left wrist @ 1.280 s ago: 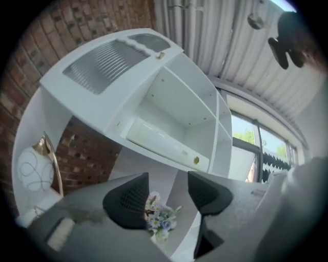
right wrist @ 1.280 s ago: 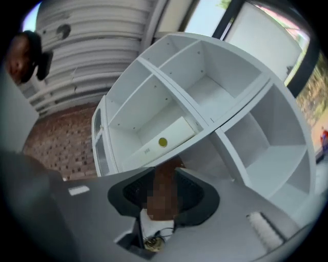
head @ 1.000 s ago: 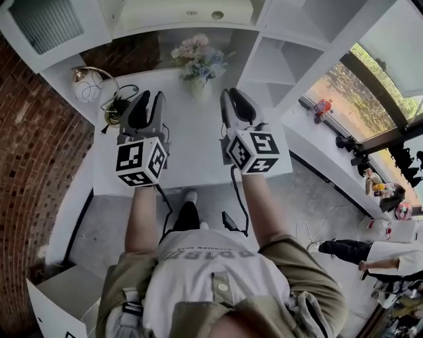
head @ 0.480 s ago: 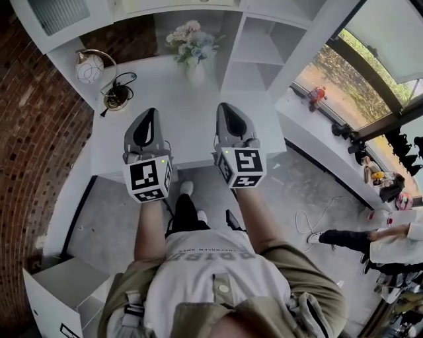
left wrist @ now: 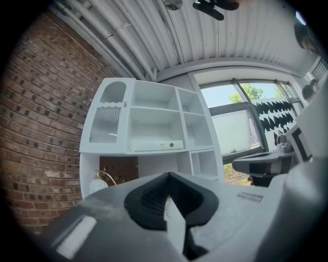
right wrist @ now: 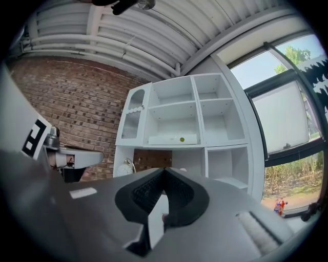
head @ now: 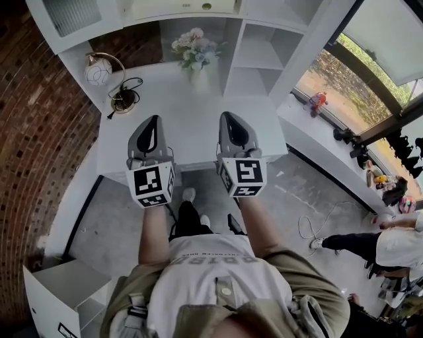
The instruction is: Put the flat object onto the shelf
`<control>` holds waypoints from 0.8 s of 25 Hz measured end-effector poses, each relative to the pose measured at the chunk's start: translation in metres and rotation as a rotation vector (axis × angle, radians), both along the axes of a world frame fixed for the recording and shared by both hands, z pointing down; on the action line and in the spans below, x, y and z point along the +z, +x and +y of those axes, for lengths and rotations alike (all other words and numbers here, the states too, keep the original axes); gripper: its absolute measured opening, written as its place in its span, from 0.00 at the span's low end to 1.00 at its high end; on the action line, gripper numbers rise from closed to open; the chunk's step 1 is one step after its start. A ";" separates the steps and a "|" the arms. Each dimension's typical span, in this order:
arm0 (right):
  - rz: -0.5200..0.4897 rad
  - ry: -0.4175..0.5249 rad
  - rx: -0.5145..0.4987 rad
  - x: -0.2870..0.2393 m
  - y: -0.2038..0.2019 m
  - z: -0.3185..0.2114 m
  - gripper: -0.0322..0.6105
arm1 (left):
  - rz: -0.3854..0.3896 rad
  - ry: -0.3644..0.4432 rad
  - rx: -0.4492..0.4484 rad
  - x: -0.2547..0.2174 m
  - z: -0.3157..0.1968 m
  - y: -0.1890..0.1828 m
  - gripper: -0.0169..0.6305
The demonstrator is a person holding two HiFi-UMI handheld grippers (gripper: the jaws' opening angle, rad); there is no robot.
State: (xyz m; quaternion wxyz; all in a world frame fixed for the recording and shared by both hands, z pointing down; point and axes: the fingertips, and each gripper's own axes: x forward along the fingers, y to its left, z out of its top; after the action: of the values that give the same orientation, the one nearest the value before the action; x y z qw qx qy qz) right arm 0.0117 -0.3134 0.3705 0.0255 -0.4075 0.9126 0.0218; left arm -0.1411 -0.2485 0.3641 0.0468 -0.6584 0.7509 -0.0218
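**Flat object lying on the shelf; both tongs closed and empty**

*Head view.* The left tongs [head: 153,121] and the right tongs [head: 227,116] hang side by side over the near edge of the white table [head: 192,99], tips pointing at the shelf unit [head: 232,46]. Each pair is pressed together with nothing in it. The stretch of table ahead of the tips is bare. A vase of flowers [head: 196,51] stands further ahead, between the two lines of the tongs, and a lamp [head: 99,69] stands ahead and to the left of the left tongs. The flat object [head: 182,6], a thin white slab with a small round mark, lies well ahead of both tongs in an upper compartment.

*Left gripper view.* The left tongs [left wrist: 166,176] meet at the tip, with nothing between them. The flat object [left wrist: 156,146] rests flat on a shelf board above and beyond the tip, well apart from it.

*Right gripper view.* The right tongs [right wrist: 164,171] are likewise closed on nothing. The flat object [right wrist: 172,139] sits in the middle compartment, straight ahead and higher than the tip.

*Progress.* Judged from how things lie, the placing is done, and no further step is evident.
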 end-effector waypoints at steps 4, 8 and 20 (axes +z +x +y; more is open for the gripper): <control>-0.012 -0.006 -0.005 -0.003 0.003 0.004 0.05 | 0.004 -0.001 0.010 0.000 0.003 0.003 0.04; -0.014 0.002 -0.013 -0.005 0.004 0.006 0.05 | 0.008 -0.006 0.020 0.001 0.004 0.004 0.04; -0.008 0.007 -0.033 -0.002 0.004 0.011 0.05 | 0.011 -0.021 0.023 0.008 0.008 0.006 0.04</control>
State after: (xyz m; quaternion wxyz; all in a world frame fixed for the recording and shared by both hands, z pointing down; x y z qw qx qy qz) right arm 0.0159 -0.3027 0.3686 0.0308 -0.3922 0.9191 0.0231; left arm -0.1347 -0.2403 0.3717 0.0362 -0.6675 0.7433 -0.0256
